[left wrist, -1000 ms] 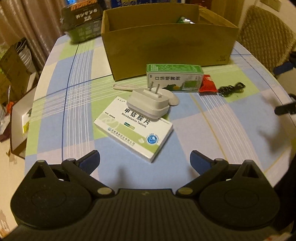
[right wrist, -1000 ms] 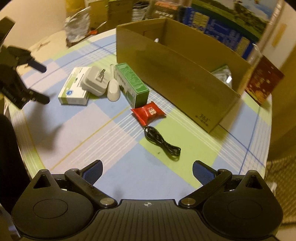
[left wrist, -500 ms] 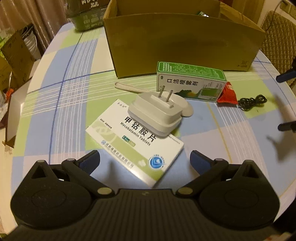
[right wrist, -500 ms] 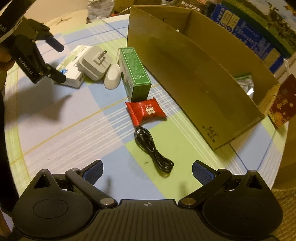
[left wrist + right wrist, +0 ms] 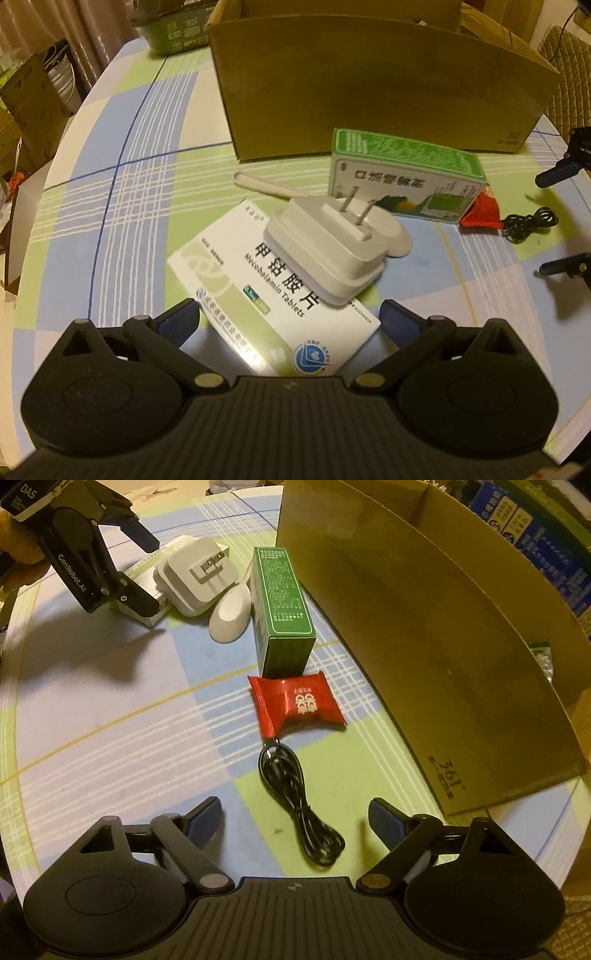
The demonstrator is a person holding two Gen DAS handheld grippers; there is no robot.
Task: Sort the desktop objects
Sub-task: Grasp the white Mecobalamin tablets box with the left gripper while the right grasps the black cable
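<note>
Left wrist view: spread left tongs (image 5: 290, 321) flank "Mecobalamin Tablets" box (image 5: 273, 299); right tongs (image 5: 295, 816), unclenched, near cable (image 5: 299, 823); "361°" carton (image 5: 443, 646) at two o'clock.

The cardboard box (image 5: 424, 635) walls off the far side. Before it, the green carton (image 5: 282, 609), spoon (image 5: 229, 614), charger (image 5: 325, 251) and tablet box (image 5: 273, 299) crowd together, touching. Bare tablecloth (image 5: 110, 731) lies open near and left of the red packet (image 5: 299, 705) and black cable (image 5: 299, 805).
</note>
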